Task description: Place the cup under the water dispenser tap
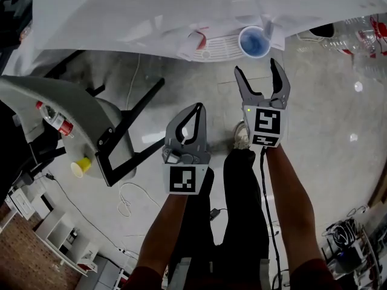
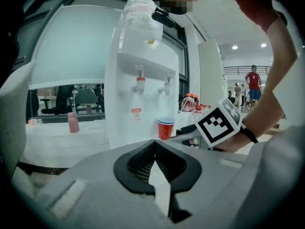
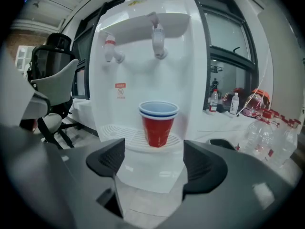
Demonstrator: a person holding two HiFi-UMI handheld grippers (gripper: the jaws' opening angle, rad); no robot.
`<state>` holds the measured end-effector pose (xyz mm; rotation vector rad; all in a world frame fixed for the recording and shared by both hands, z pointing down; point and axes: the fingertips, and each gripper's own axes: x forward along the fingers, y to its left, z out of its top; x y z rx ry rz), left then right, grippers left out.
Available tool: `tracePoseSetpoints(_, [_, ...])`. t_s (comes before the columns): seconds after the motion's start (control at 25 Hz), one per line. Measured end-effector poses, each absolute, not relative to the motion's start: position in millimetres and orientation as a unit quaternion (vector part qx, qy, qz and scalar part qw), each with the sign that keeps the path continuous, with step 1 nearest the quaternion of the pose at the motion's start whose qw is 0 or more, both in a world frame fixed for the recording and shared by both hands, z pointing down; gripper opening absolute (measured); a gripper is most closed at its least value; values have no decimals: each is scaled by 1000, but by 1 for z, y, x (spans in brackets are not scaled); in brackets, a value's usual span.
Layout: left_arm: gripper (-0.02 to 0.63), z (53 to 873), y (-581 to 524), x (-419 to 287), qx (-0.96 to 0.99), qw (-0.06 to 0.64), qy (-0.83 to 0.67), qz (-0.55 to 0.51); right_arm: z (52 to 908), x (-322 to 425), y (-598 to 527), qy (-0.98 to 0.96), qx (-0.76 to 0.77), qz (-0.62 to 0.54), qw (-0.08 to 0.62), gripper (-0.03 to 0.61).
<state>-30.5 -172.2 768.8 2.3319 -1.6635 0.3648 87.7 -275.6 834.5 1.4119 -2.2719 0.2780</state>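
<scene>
The red cup (blue on the inside, as the head view showed) stood upright on the white drip tray of the water dispenser, directly below the pale tap; the tap with the red handle hung beside it, off to the left in the right gripper view. The right gripper was pointed at the cup with its fingers released and spread wide. Nothing was between the pads, and the cup stood clear of them, farther in on the tray. In the head view the same gripper reached toward the dispenser's front edge, its two tips open just short of the cup. The left gripper was held lower and nearer the body, its fingers clenched together at the tips on nothing. Its own view confirmed the ribbed pads meeting at a point, with the cup visible well beyond them on the tray and the right gripper's marker cube just beside it. A grey chair stood to the left on the pale floor, with a small yellow cup lying near its base. Clear plastic bottles were clustered to the dispenser's right.
</scene>
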Motion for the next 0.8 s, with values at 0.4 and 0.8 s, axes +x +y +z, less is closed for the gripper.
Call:
tracePoseSetpoints(0.4, [0, 701, -154, -36, 820, 104, -553, 109, 785, 104, -192, -802, 534, 126, 236, 377])
tracePoseSetpoints(0.8, [0, 584, -123, -38, 837, 76, -535, 86, 653, 120, -127, -784, 575, 111, 206, 367])
